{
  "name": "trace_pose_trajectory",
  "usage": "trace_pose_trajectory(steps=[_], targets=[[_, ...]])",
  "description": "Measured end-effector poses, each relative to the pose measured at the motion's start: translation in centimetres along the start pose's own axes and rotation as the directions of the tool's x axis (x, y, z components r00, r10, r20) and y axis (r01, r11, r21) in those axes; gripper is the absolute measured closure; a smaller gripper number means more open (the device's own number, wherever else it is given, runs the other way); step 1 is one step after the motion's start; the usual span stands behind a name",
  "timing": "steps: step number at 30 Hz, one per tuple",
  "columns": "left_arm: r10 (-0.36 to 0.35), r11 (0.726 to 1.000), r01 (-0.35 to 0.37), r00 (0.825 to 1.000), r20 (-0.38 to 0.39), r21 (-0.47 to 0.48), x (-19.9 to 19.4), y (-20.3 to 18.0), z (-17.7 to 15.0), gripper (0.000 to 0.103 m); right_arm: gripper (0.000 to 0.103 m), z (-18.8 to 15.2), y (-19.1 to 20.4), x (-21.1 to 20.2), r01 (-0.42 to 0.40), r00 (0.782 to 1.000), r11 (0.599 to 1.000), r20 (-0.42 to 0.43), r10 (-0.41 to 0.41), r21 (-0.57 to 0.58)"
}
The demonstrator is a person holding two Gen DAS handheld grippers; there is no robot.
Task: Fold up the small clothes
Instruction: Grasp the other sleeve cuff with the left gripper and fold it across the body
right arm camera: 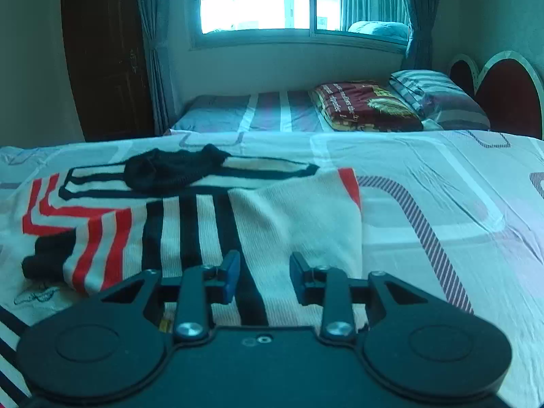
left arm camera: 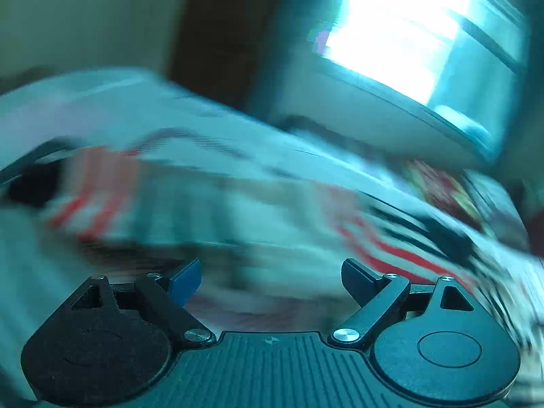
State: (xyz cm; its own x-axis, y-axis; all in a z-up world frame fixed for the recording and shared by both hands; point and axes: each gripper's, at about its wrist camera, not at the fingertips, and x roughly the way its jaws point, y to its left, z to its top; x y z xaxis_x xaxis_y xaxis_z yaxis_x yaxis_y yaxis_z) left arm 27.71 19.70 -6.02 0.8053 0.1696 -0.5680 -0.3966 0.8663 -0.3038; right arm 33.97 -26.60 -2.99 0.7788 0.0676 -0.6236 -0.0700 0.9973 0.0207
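Observation:
A knit garment [right arm camera: 190, 224] in white with black and red stripes lies spread on the patterned bedsheet [right arm camera: 442, 204], its black collar part [right arm camera: 170, 170] at the far side. One white flap lies folded across the garment's right half. My right gripper [right arm camera: 265, 273] hovers over the near edge of the garment, its jaws a little apart with nothing pinched between them. The left wrist view is smeared by motion. There the striped garment [left arm camera: 238, 204] shows only as blur, and my left gripper [left arm camera: 272, 280] stands wide open and empty above it.
A second bed with a dark red pillow [right arm camera: 363, 105] and a striped pillow [right arm camera: 438, 98] lies beyond, under a bright window [right arm camera: 258, 0]. A heart-shaped headboard [right arm camera: 506, 95] stands at the right, a dark wooden door [right arm camera: 105, 54] at the left.

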Motion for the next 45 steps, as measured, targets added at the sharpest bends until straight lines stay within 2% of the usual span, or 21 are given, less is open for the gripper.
trace_pose_trajectory(steps=[2,3,4,7,9,12,13,14,15,16,17,19,20,23,26,27,31,36,42,45], targets=[[0.032,0.985,-0.029,0.999,0.012,-0.169,-0.4,5.2,0.9,0.018,0.071,0.0,0.1,-0.2,0.006,1.000,1.000,-0.014,-0.006,0.022],[0.043,0.967,-0.038,0.999,0.016,-0.252,-0.4,7.6,1.3,0.031,0.071,0.2,0.5,-0.3,0.007,1.000,0.999,-0.015,-0.007,0.035],[0.057,0.947,-0.048,0.998,0.018,-0.317,-0.2,9.7,1.5,0.035,0.071,0.3,0.6,-0.4,0.009,1.000,0.999,-0.014,-0.008,0.046],[0.060,0.882,-0.034,0.997,0.040,-0.469,0.6,14.5,1.4,0.035,0.071,0.4,1.2,-0.9,0.014,1.000,0.999,-0.010,-0.013,0.052],[0.011,0.850,0.036,0.996,0.087,-0.525,1.3,16.5,1.3,0.037,0.071,0.5,1.7,-1.2,0.019,1.000,0.999,-0.008,-0.019,0.042],[-0.013,0.822,0.075,0.993,0.114,-0.565,2.4,18.0,2.1,0.038,0.071,0.6,2.2,-1.7,0.023,1.000,0.998,-0.007,-0.023,0.052],[-0.018,0.814,0.083,0.993,0.118,-0.575,2.9,18.3,2.3,0.043,0.071,0.6,2.2,-1.7,0.026,1.000,0.998,-0.007,-0.026,0.059],[-0.014,0.816,0.074,0.994,0.109,-0.573,3.4,18.6,2.8,0.050,0.071,0.7,2.3,-1.8,0.027,1.000,0.997,-0.008,-0.027,0.066],[-0.007,0.827,0.056,0.996,0.090,-0.559,4.1,18.7,3.0,0.068,0.071,0.7,2.3,-1.9,0.027,1.000,0.997,-0.011,-0.026,0.074],[0.005,0.837,0.032,0.998,0.066,-0.547,4.7,18.9,3.2,0.094,0.071,0.7,2.4,-1.9,0.027,1.000,0.996,-0.013,-0.026,0.080],[0.002,0.841,0.024,0.999,0.048,-0.541,5.4,19.3,3.3,0.095,0.071,0.7,2.5,-1.9,0.027,1.000,0.996,-0.016,-0.026,0.085],[-0.009,0.831,0.042,0.998,0.062,-0.554,5.6,19.8,4.1,0.098,0.071,0.5,2.7,-1.7,0.029,0.999,0.995,-0.024,-0.027,0.094],[-0.012,0.844,0.054,0.997,0.081,-0.533,5.3,19.1,4.6,0.098,0.071,0.5,2.8,-1.7,0.029,0.999,0.995,-0.026,-0.027,0.098],[-0.083,0.898,0.145,0.983,0.164,-0.415,3.4,15.3,6.3,0.098,0.071,0.3,3.0,-1.4,0.025,0.999,0.993,-0.027,-0.022,0.115],[-0.184,0.936,0.234,0.962,0.202,-0.263,2.6,8.8,8.1,0.098,0.071,0.2,2.7,-1.1,0.016,1.000,0.988,-0.028,-0.012,0.153],[-0.220,0.941,0.263,0.954,0.203,-0.213,2.5,6.2,8.5,0.098,0.071,0.2,2.7,-1.1,0.016,1.000,0.987,-0.029,-0.011,0.161],[-0.351,0.933,0.358,0.928,0.124,-0.031,3.3,-4.5,8.2,0.098,0.071,0.3,2.1,-1.4,0.011,1.000,0.984,-0.017,-0.008,0.176],[-0.441,0.892,0.443,0.897,-0.039,0.089,6.0,-16.4,3.7,0.098,0.071,0.6,-0.2,-2.0,0.010,1.000,0.977,-0.004,-0.009,0.212],[-0.449,0.846,0.487,0.870,-0.204,0.217,6.9,-28.1,-3.8,0.098,0.070,0.5,-3.6,-2.5,-0.007,1.000,0.966,0.000,0.008,0.258],[-0.399,0.819,0.495,0.854,-0.334,0.290,7.9,-32.5,-7.0,0.097,0.068,0.3,-5.0,-2.4,-0.041,0.999,0.956,-0.004,0.044,0.291]])
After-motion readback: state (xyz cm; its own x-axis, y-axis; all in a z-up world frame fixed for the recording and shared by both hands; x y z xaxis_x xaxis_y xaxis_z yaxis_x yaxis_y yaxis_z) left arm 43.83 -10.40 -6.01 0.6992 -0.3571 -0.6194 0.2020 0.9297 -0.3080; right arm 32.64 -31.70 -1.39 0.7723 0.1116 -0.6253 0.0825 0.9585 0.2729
